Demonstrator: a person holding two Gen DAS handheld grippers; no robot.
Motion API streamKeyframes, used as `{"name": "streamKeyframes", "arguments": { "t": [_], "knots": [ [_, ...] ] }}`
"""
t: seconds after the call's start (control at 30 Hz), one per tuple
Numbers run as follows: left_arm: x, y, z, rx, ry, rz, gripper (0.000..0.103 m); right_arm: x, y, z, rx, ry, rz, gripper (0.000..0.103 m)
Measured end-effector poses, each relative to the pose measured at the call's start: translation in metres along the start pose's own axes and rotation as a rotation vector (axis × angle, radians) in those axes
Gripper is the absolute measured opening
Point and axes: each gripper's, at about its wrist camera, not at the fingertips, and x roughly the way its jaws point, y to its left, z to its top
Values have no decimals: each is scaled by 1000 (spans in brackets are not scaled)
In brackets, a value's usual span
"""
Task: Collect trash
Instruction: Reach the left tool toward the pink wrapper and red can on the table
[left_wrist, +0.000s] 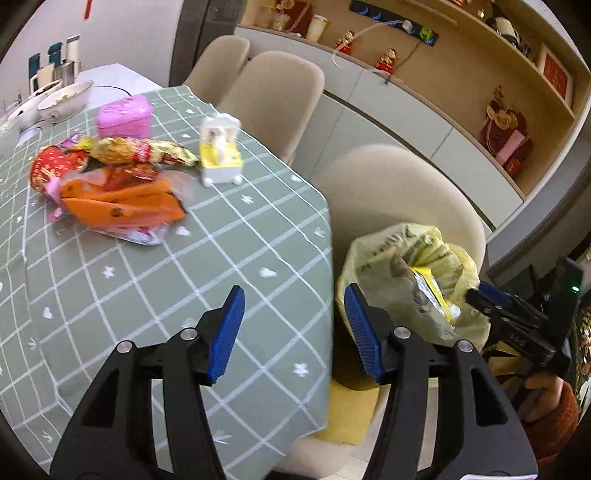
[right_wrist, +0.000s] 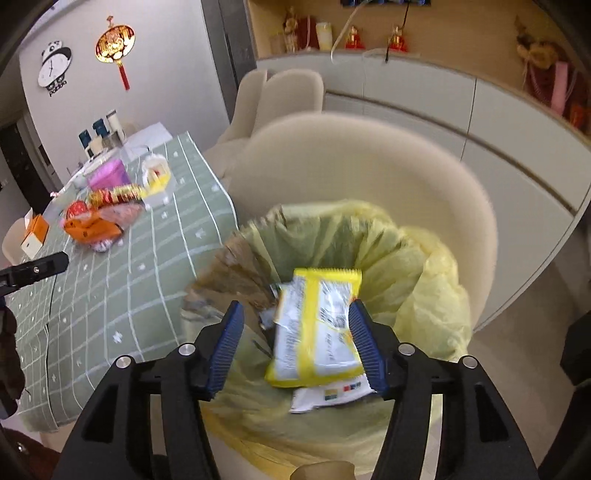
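The right gripper (right_wrist: 295, 345) has its jaws wide apart over the yellow bag (right_wrist: 424, 280), so let the yellow wrapper (right_wrist: 317, 325) fall inside, while the left gripper (left_wrist: 293, 332), jaws apart and holding nothing, goes for the wrapper pile (left_wrist: 118, 184).

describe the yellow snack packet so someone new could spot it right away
Start at the green checked tablecloth, then look past its edge to the yellow trash bag in front of the beige chair. The yellow snack packet is in the bag's mouth, between the open right gripper fingers. Unlike the brown wrapper beside it, it has a clear window with print.
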Motion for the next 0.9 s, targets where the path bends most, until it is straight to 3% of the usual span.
{"name": "streamKeyframes", "arguments": {
  "t": [0.17,0.33,0.57,0.8,0.9],
  "knots": [
    [-16,41,10,-29,-42,10,53,-14,38,19,-10,-27,54,56],
    [-37,93,22,-50,-90,38,53,-7,88,34,-57,-61,50,56],
    [-57,200,45,-143,-130,104,57,20,155,52,-87,-75,61,56],
    [-42,275,82,-135,-152,100,58,51,210,65,-121,-83,87,56],
    [-23,296,101,-142,-141,108,58,72,240,70,-151,-44,106,56]
  ]
}}
